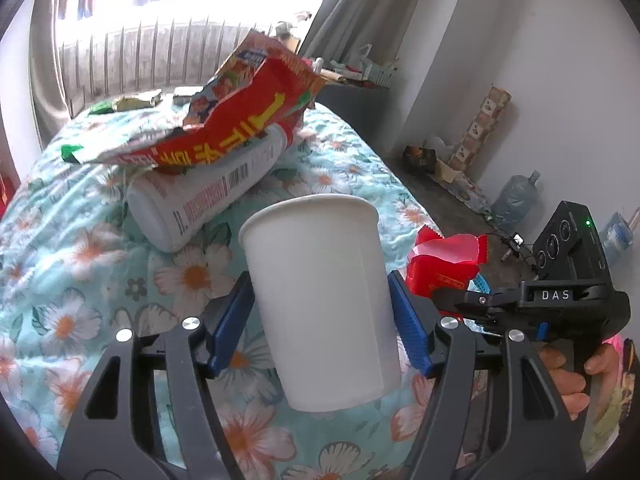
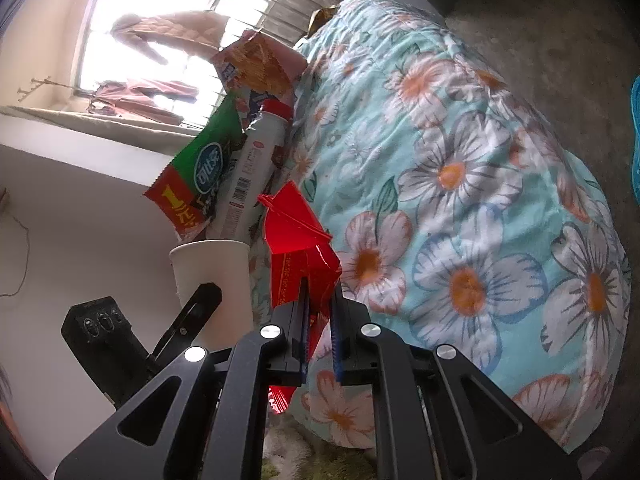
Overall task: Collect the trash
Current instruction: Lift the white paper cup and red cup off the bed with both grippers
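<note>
**A:** What has the left gripper (image 1: 320,312) got?

**B:** A plain white paper cup (image 1: 320,300), upright with its mouth open to the top. The two blue-padded fingers (image 1: 230,324) press on its opposite sides, so the jaws are clamped on the cup's wall. It hangs over the turquoise quilt with white and orange flowers (image 1: 80,280).

**A:** And the right gripper (image 2: 320,332)?

**B:** Its fingers are drawn close together, pinching a crumpled glossy red plastic wrapper (image 2: 300,248). The wrapper sticks up past the fingertips, and a scrap of it shows below them too. In the left wrist view the same red wrapper (image 1: 444,260) sits just beside the cup, on its right, with the black body of the right gripper (image 1: 456,300) under it.

**A:** Anything else near the cup?

**B:** Behind the cup, lying on its side on the quilt, is a white plastic bottle with a barcode label (image 1: 208,196); the right wrist view shows its red cap (image 2: 276,110). Draped over the bottle is a torn red and green snack bag with yellow lettering (image 1: 224,120). Further beyond the cup, near the quilt's far edge, lie a few small green and gold wrappers (image 1: 132,103).
</note>
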The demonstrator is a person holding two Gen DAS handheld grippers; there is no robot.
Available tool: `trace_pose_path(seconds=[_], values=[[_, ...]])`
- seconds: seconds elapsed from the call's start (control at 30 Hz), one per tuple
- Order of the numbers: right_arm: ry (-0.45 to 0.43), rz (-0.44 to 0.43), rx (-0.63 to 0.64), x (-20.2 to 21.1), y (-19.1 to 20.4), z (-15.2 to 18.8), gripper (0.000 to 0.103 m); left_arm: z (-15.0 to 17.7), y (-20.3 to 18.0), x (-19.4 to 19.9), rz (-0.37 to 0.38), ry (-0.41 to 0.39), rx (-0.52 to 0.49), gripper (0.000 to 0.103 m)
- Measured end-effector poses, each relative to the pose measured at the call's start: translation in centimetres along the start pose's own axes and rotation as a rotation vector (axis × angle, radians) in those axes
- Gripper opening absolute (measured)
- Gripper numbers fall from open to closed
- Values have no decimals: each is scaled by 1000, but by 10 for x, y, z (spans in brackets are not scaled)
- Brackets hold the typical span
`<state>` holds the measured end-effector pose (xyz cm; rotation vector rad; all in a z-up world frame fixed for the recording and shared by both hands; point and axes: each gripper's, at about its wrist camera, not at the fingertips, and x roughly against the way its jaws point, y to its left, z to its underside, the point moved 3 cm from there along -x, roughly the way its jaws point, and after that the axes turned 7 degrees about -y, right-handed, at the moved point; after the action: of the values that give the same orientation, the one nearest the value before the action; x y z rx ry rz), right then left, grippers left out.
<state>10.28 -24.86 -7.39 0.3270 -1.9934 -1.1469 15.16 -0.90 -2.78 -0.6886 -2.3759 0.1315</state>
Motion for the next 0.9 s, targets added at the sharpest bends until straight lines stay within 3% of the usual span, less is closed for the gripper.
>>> trace_pose_path(seconds=[0.43, 0.9], values=[[-36, -23, 12, 21, 3, 7, 9, -1, -15, 19, -6, -43, -53, 63], [-118, -15, -14, 60, -8, 17, 9, -4, -39, 25, 88, -43, -90, 63]])
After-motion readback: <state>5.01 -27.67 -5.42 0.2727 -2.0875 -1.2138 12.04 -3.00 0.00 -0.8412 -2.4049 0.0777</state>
